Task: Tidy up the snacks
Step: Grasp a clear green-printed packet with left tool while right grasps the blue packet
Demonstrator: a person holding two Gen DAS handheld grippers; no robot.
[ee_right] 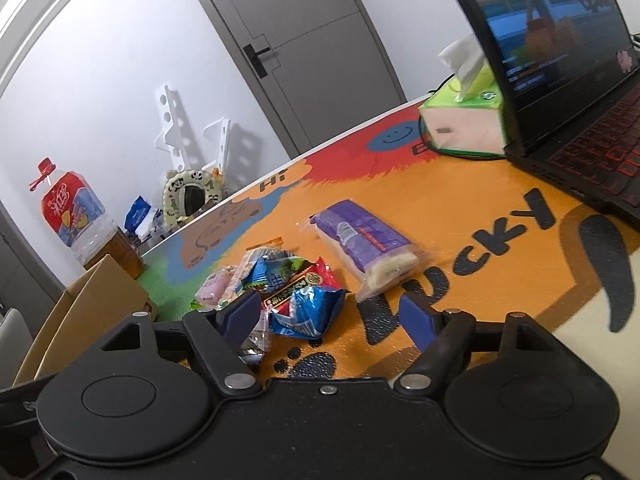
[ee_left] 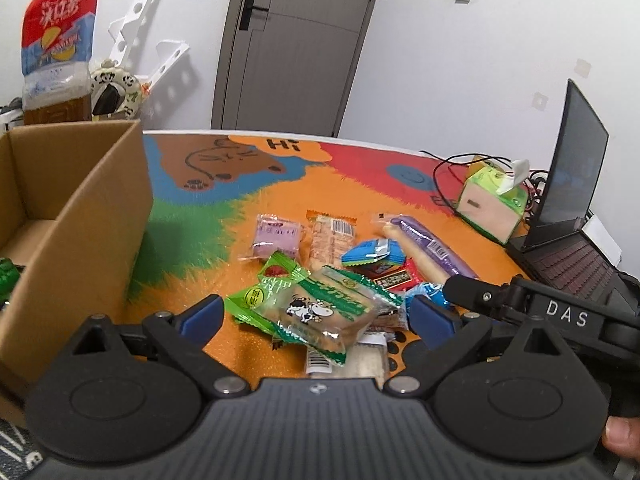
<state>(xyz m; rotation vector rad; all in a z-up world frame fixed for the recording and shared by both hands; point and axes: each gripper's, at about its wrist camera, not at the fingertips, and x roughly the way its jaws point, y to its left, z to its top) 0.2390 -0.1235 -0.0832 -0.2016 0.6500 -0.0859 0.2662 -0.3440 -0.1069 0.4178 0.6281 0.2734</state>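
Snack pile [ee_left: 320,280] sits on counter [ee_left: 248,352] between and ahead of left gripper [ee_left: 316,316], jaws wide, holding nothing. Right gripper [ee_right: 332,316] spread too, empty, blue packet [ee_right: 308,312] between jaws. Cardboard box [ee_left: 80,216] left of left gripper; most snacks unsorted.

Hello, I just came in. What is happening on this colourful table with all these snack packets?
A person holds a gripper in each hand over a pile of snacks on the table. The left gripper is open around the green cow-print packet, not yet pressing it. The right gripper is open around a blue packet. A purple packet lies apart from the pile. The cardboard box stands to the left; something green already lies inside it.
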